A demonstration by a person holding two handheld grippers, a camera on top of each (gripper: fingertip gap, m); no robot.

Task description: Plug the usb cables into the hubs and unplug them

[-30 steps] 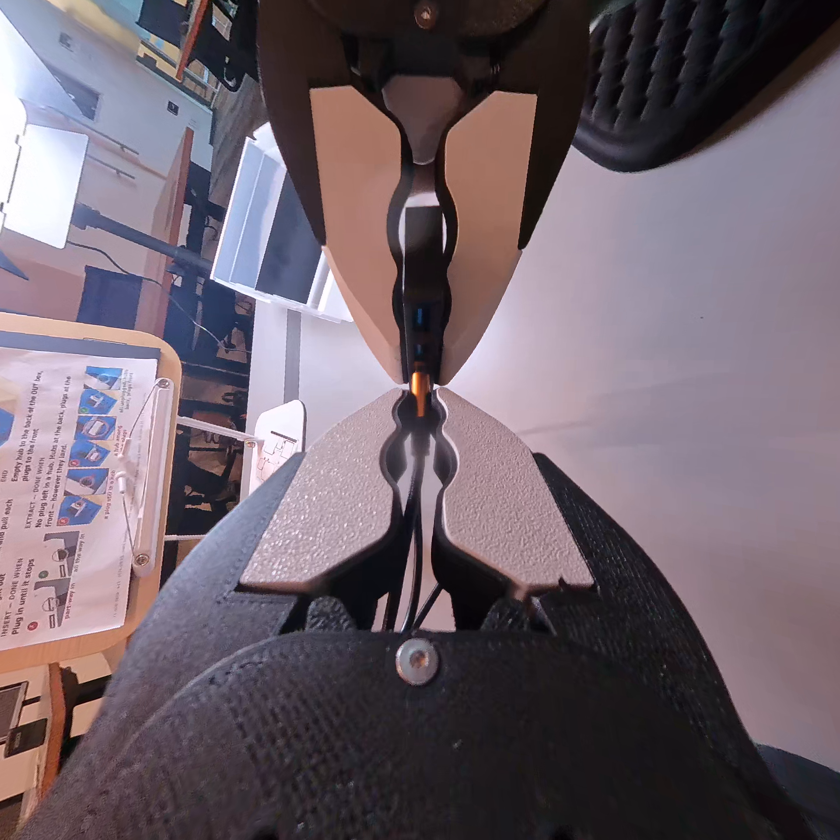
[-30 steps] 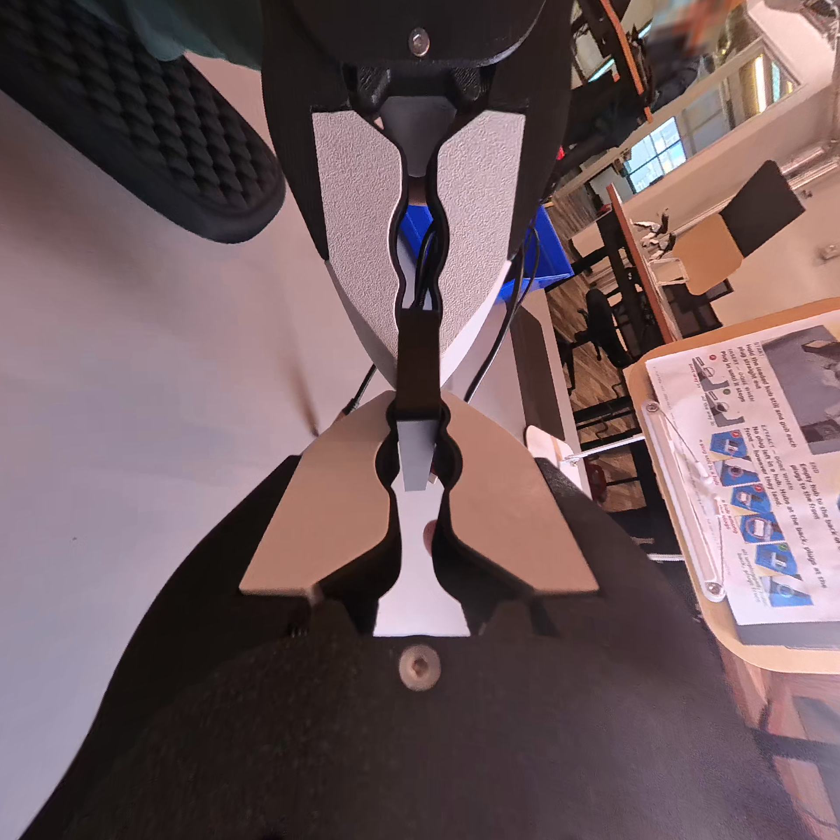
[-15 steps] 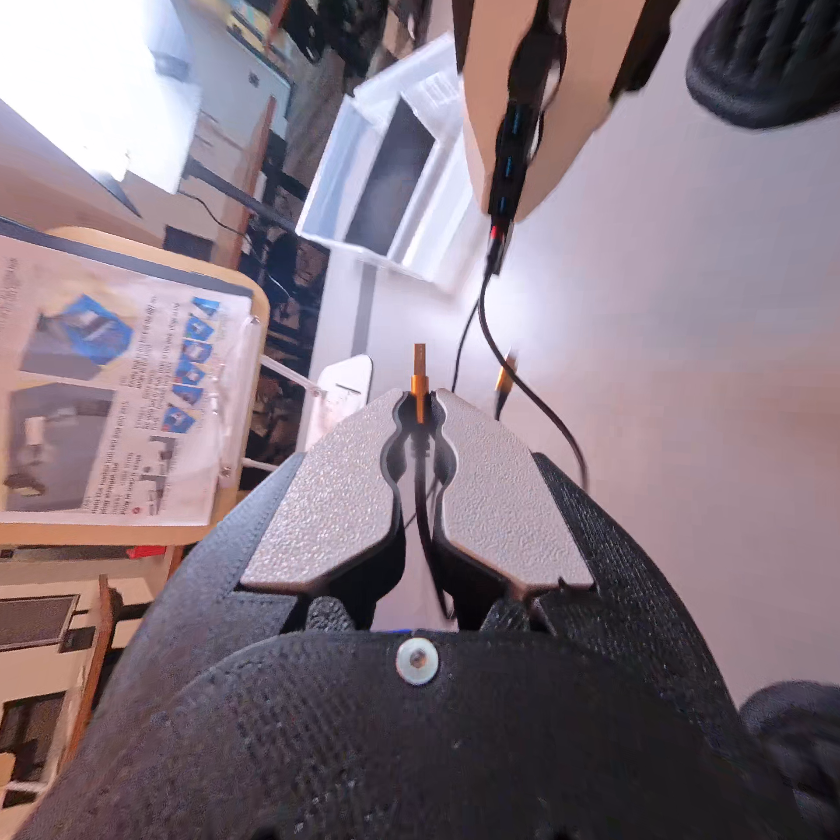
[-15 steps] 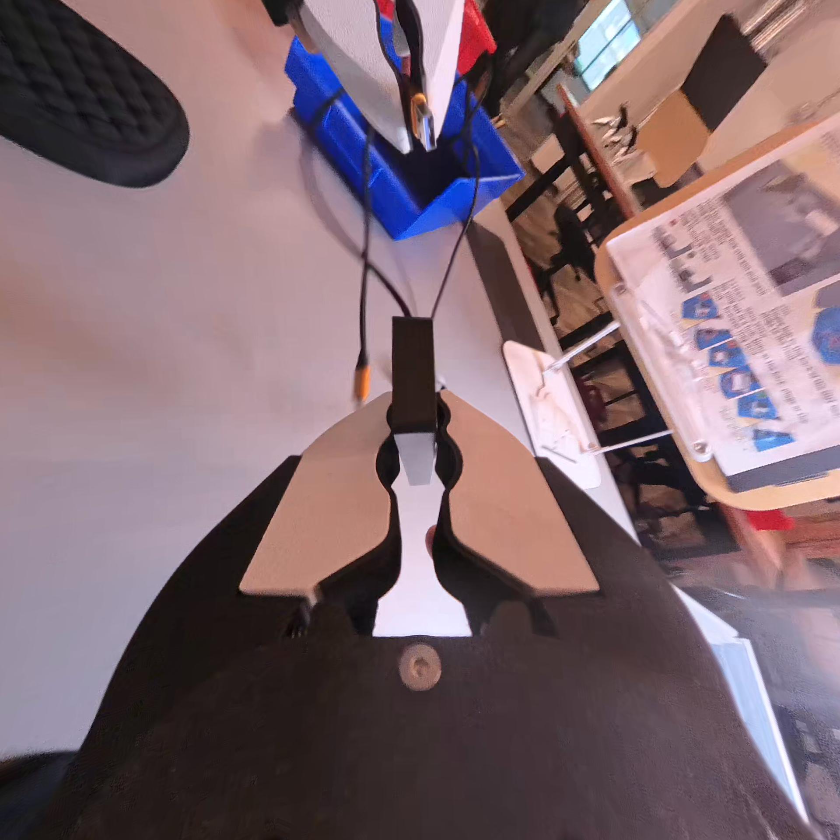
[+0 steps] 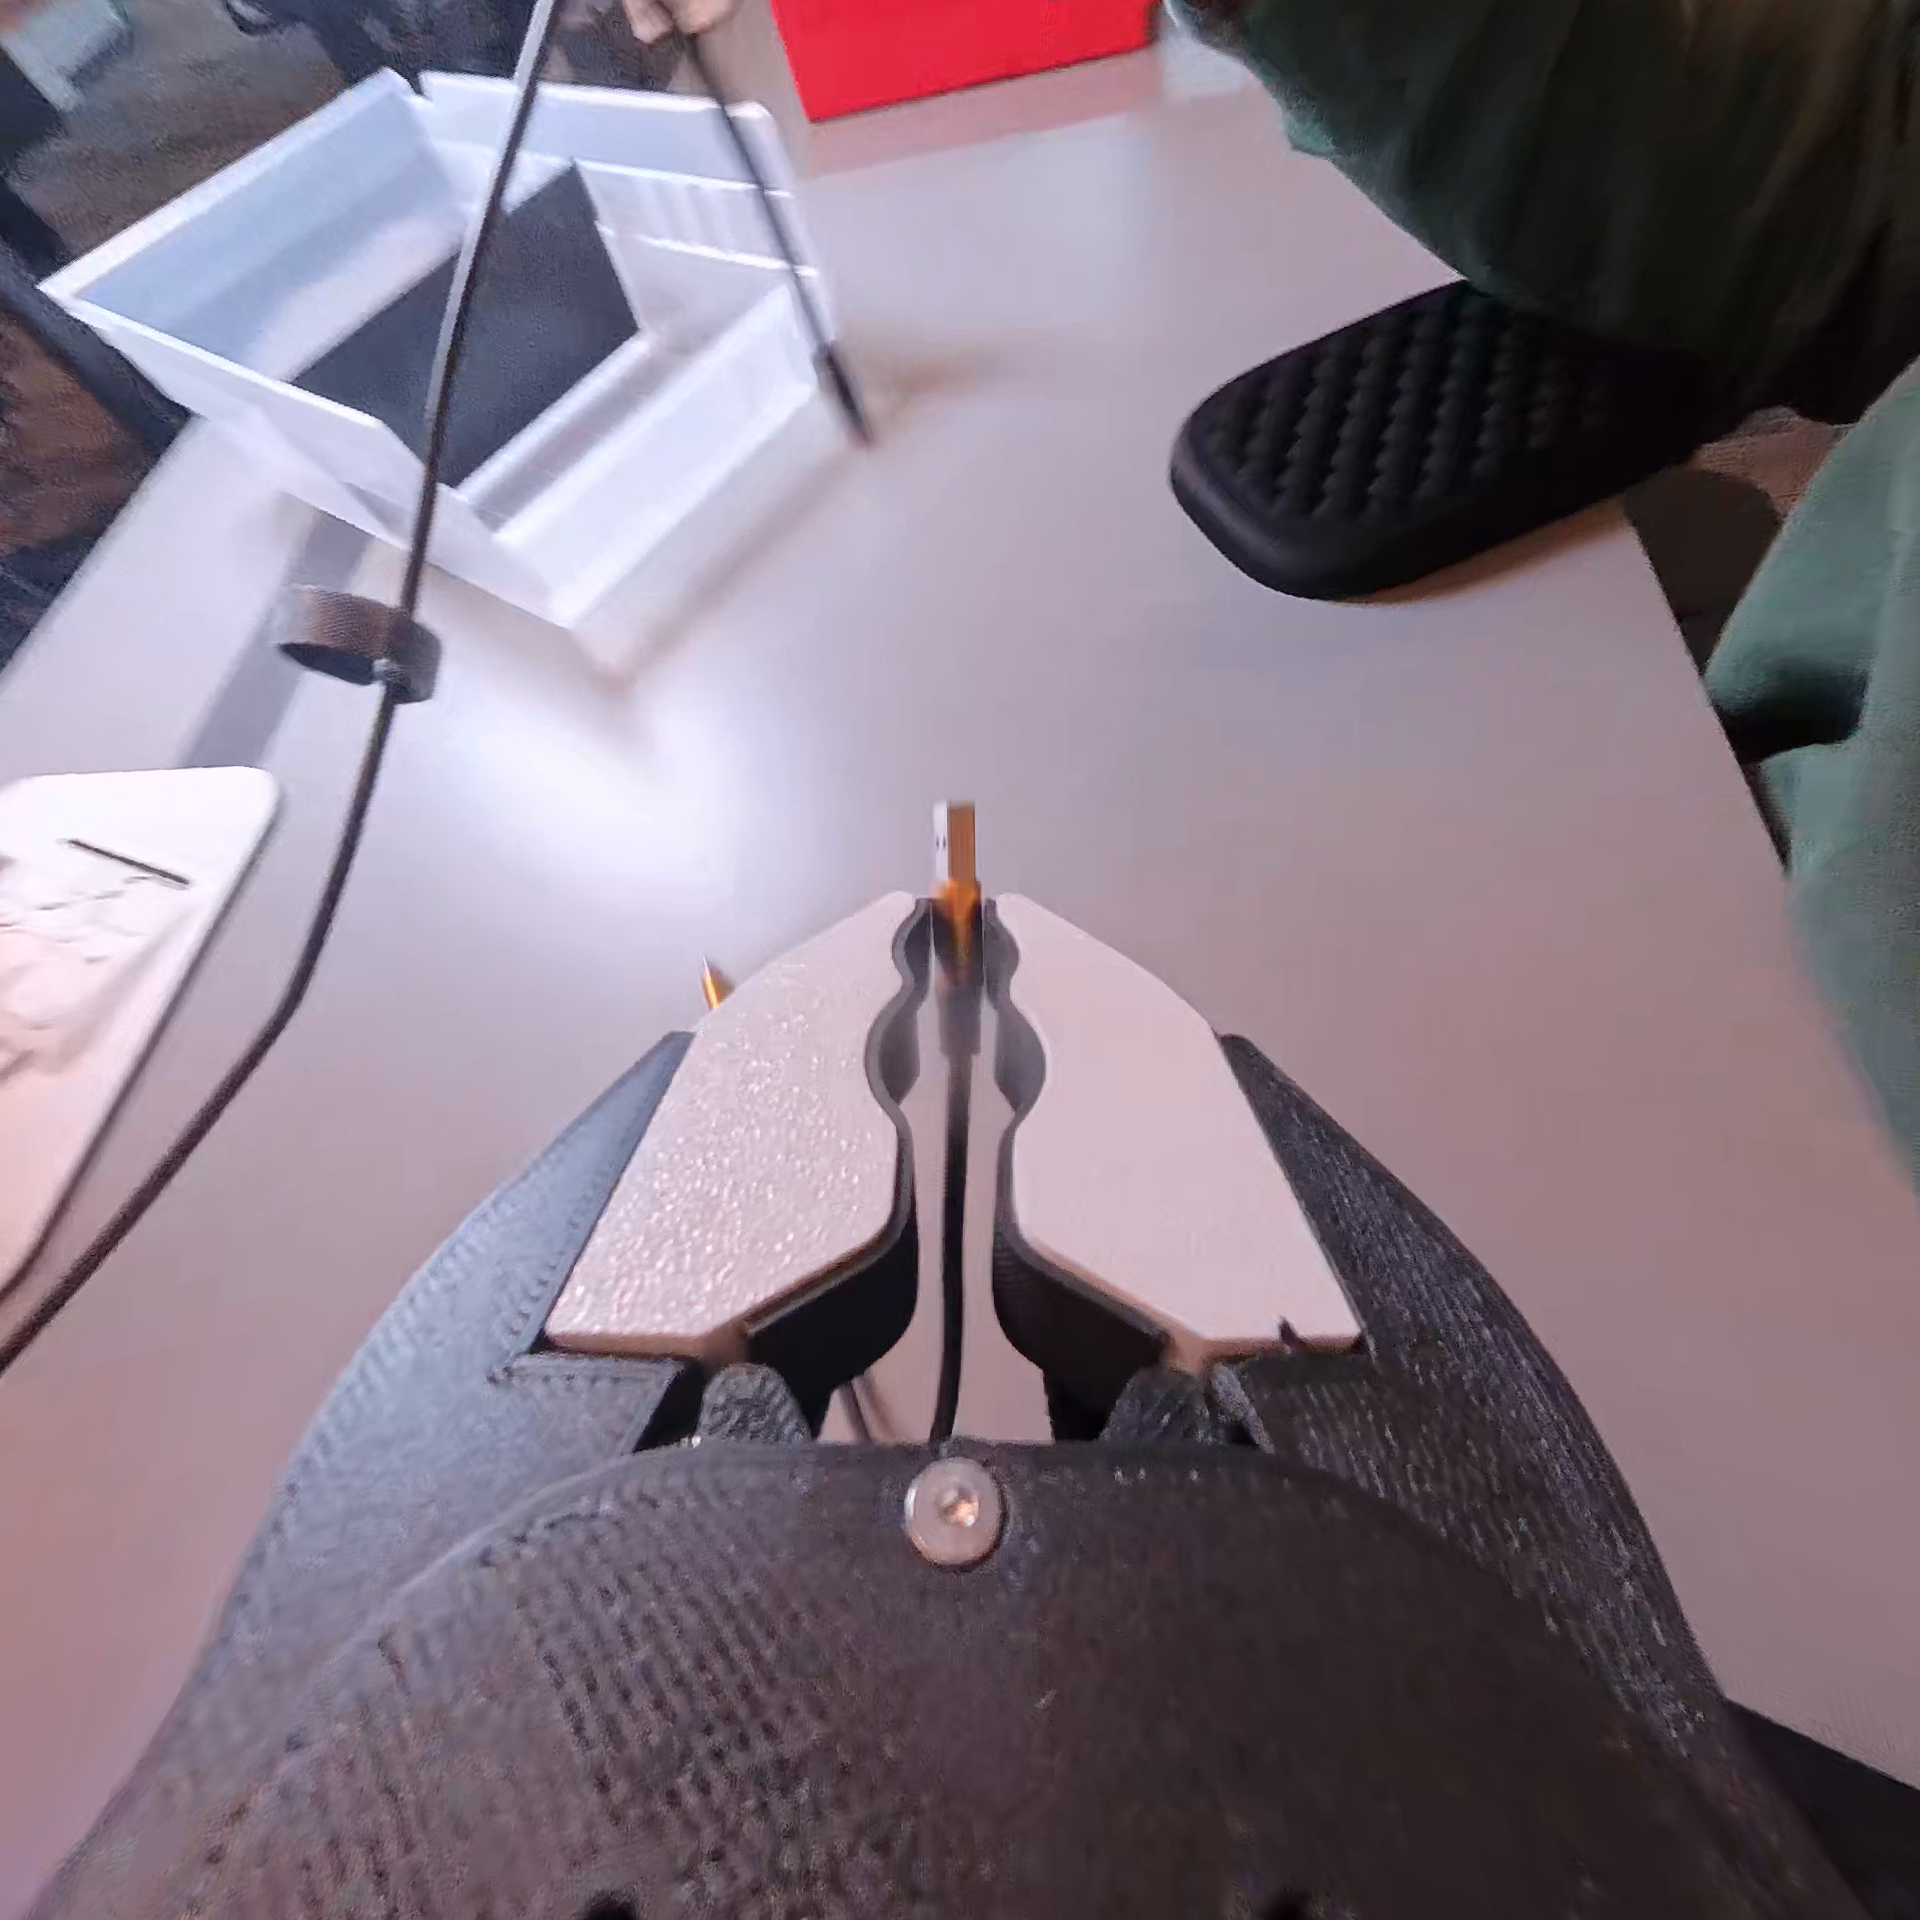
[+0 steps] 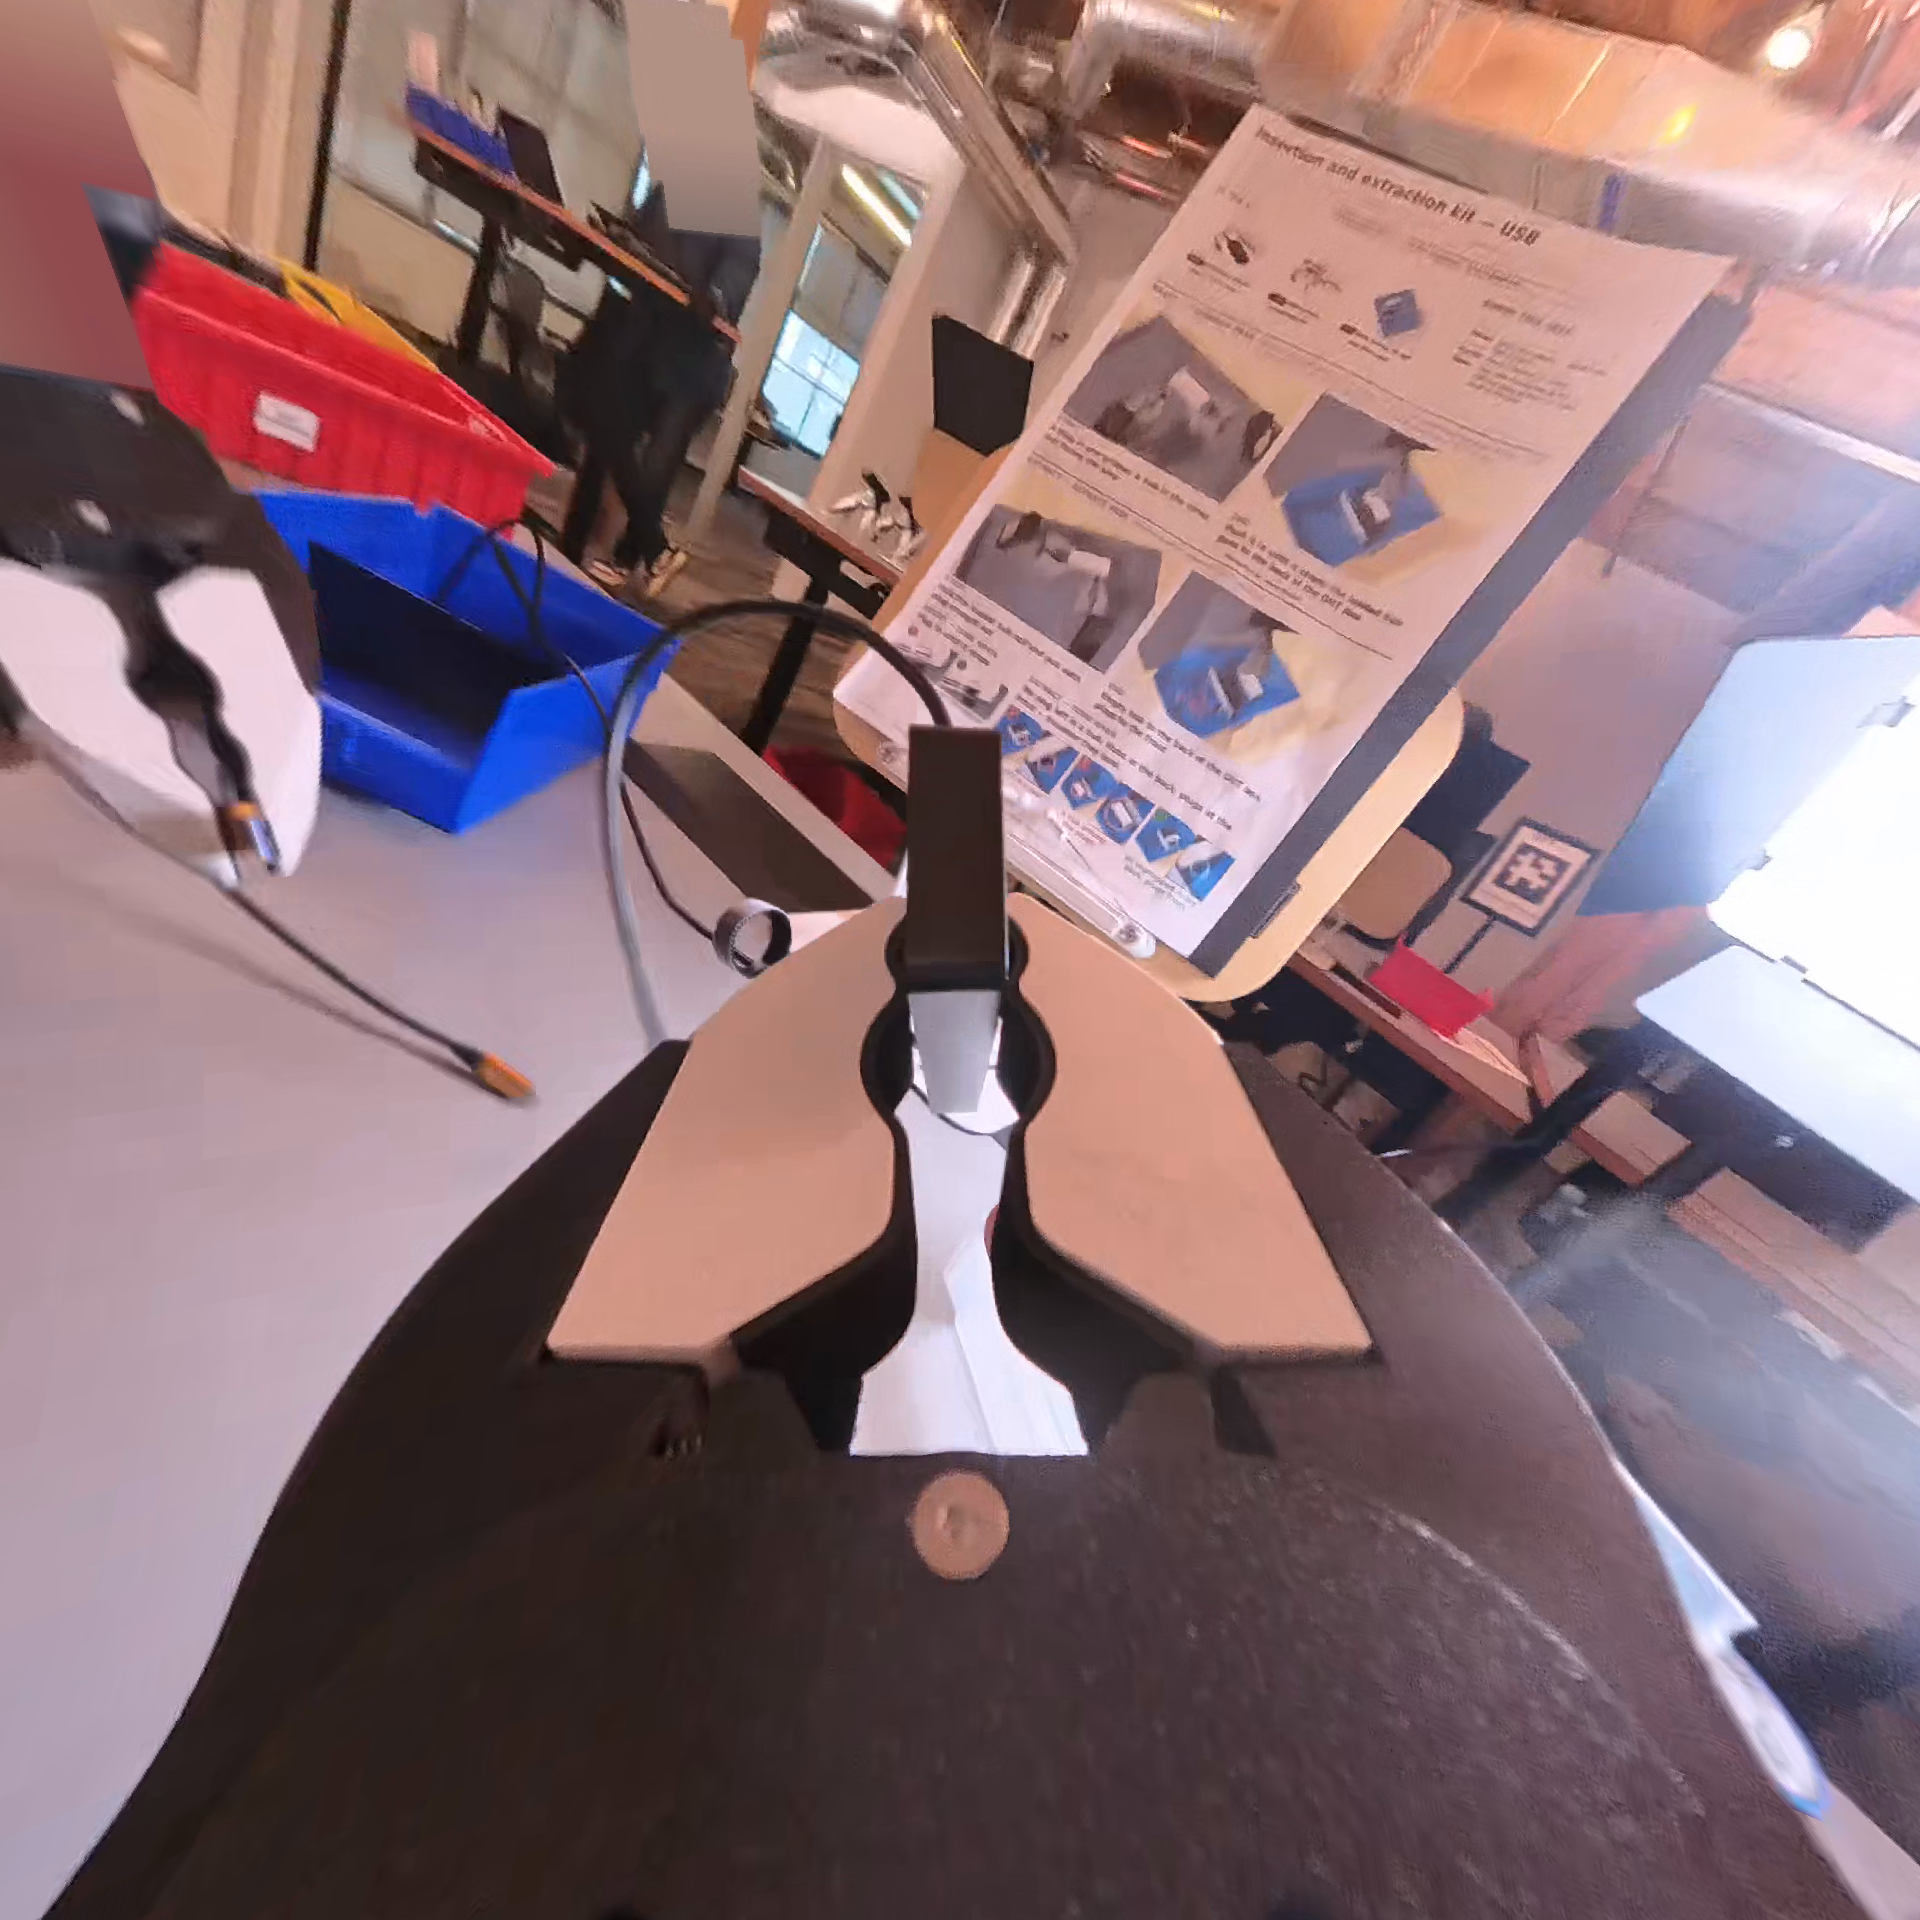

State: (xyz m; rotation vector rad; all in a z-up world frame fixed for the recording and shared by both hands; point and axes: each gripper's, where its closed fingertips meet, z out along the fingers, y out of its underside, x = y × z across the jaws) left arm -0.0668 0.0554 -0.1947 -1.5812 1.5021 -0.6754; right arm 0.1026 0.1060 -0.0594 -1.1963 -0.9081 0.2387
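Pinching an orange-collared plug (image 5: pixel 956 868) between its tips, our left claw (image 5: pixel 954 914) hangs over the grey table (image 5: pixel 1299 790), the metal end of the plug jutting forward and its black cable running back between the fingers. Our right claw (image 6: pixel 954 971) is clamped on the black hub (image 6: pixel 954 847), which stands up out of the tips, well apart from the plug. From the right wrist view we see the left claw at the far left, near a blue bin (image 6: pixel 468 675), and a second orange plug (image 6: pixel 499 1075) lying loose on the table. A white tray (image 5: pixel 436 343) and a black pad (image 5: pixel 1455 436) sit farther back in the left wrist view.
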